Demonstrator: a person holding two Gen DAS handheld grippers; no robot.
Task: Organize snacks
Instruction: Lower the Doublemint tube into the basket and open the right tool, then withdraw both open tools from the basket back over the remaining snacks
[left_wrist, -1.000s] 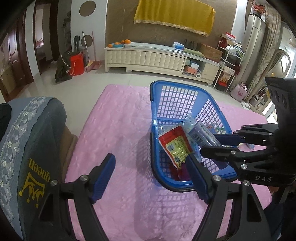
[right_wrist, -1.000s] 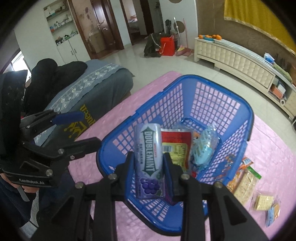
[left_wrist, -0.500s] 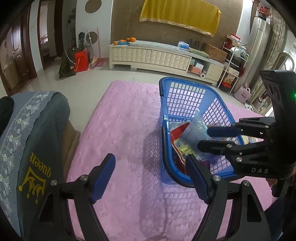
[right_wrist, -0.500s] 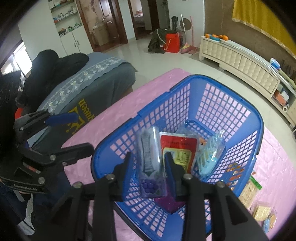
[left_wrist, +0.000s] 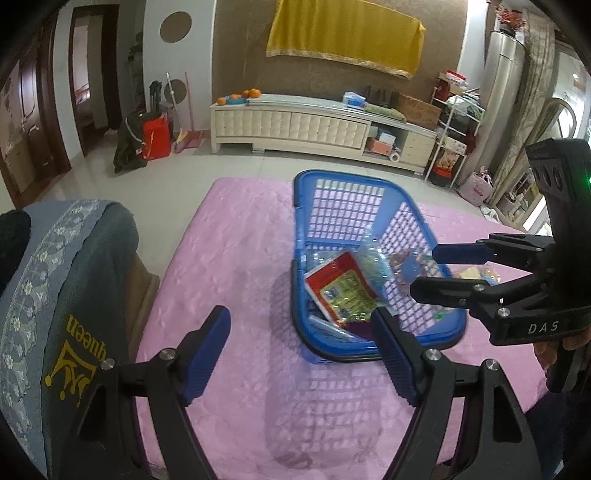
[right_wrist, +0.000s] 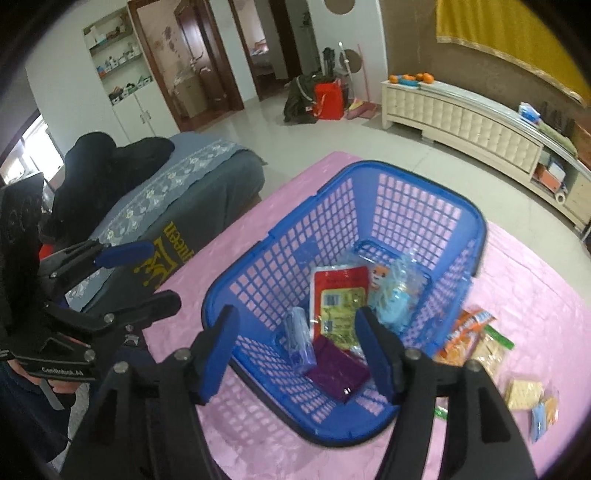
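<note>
Right tool (right_wrist: 295, 347), released and empty, hangs over my blue basket (right_wrist: 480, 236) holding the gum bottle (right_wrist: 298, 338); reaching for loose packets (right_wrist: 476, 343) could snag the rim.

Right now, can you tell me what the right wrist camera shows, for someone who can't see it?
The open right tool hovers over a blue basket on a pink blanket, empty. Inside lie a gum pack, a red snack packet, a purple pouch and a light blue bag. More snack packets lie outside it.
</note>
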